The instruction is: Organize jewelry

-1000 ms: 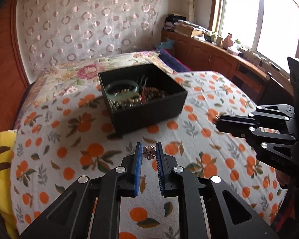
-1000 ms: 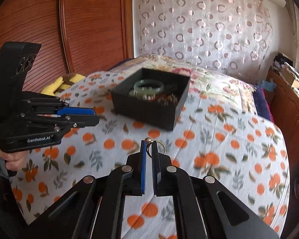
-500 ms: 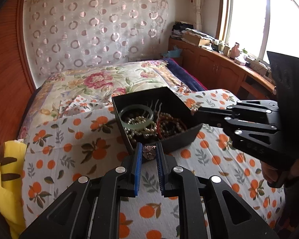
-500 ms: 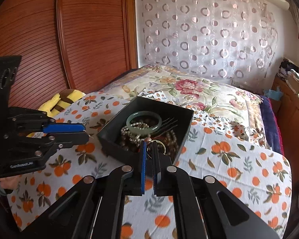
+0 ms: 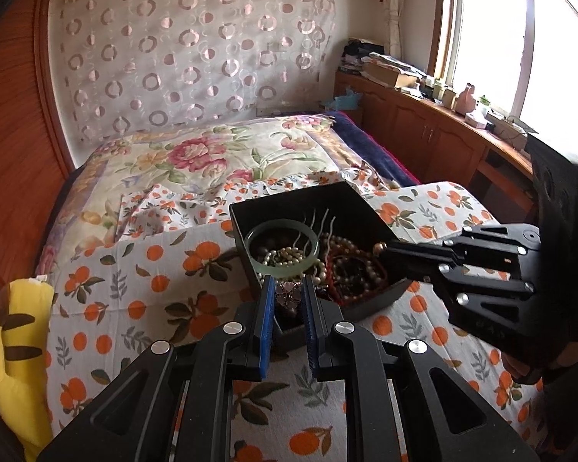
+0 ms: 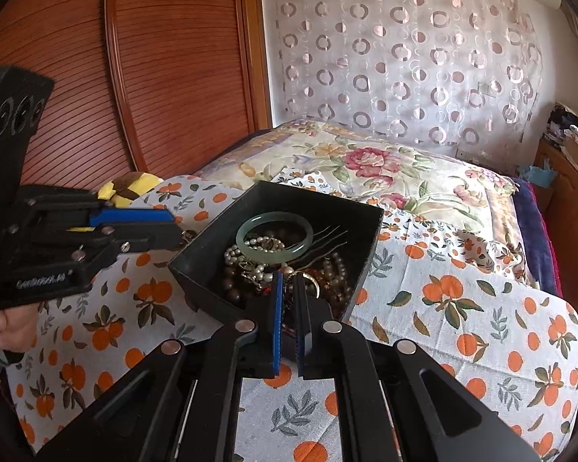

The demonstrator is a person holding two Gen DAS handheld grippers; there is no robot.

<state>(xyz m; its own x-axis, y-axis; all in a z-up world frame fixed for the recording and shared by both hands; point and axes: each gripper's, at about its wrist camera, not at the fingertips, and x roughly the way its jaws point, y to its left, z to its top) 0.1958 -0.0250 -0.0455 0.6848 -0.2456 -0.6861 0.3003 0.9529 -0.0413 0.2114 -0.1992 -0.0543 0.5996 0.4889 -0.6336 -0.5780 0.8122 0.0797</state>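
Hidden: your left gripper [image 5: 288, 300] covers the near corner of the black box [image 5: 360, 208]; the tangle of beads [image 5: 350, 269] inside cannot be sorted into separate strands.
Hard to make out: the piece in your right gripper [image 6: 287, 288] shows only as a thin gold ring [image 6: 311, 283] past the tips.
Left jaws: clamped on a small silver flower-shaped ornament [image 5: 289, 293], blue pads pressing it from both sides, over the box's near edge.
Right jaws: nearly together, pinching the ring above the beads in the box.
Materials: box matte black, square, open-topped; a smooth pale-green bangle [image 6: 274, 234] lies on pearl strands; thin metal hairpin prongs [image 6: 329, 235] lean beside it.
Bed: orange-fruit printed cloth [image 5: 142, 288], lightly wrinkled, under the box.
Pose: both grippers tilt downward, converging on the box from opposite sides; your fingers [image 6: 4, 325] show at the left handle.
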